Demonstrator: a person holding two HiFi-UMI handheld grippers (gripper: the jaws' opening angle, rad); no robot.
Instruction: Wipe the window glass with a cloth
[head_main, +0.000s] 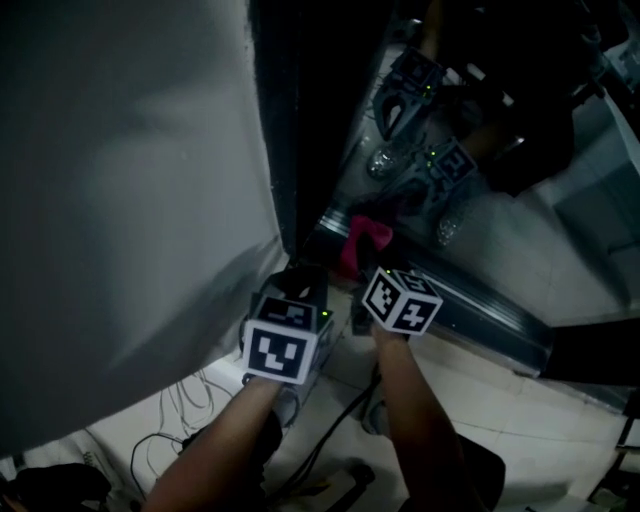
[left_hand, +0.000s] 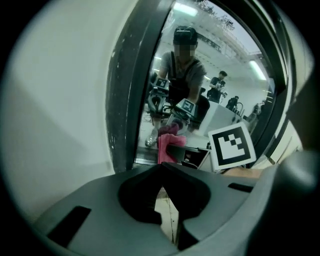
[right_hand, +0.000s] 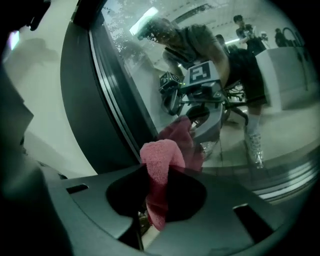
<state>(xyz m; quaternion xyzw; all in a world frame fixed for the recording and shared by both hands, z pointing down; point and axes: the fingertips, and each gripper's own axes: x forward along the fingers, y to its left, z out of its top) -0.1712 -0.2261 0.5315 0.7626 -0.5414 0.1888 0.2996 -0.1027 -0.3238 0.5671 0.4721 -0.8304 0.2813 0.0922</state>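
Forearms (head_main: 415, 410) reach forward together, right gripper (right_hand: 159, 172) fingers clamping pink cloth (head_main: 362, 240) against window glass (right_hand: 280, 140), left gripper (left_hand: 161, 167) fingers closed empty.

Lower part of the pink cloth (right_hand: 161, 156) is hidden between the closed jaws of the right gripper (right_hand: 159, 174); the dark window frame (right_hand: 95, 110) is cut off at the top.
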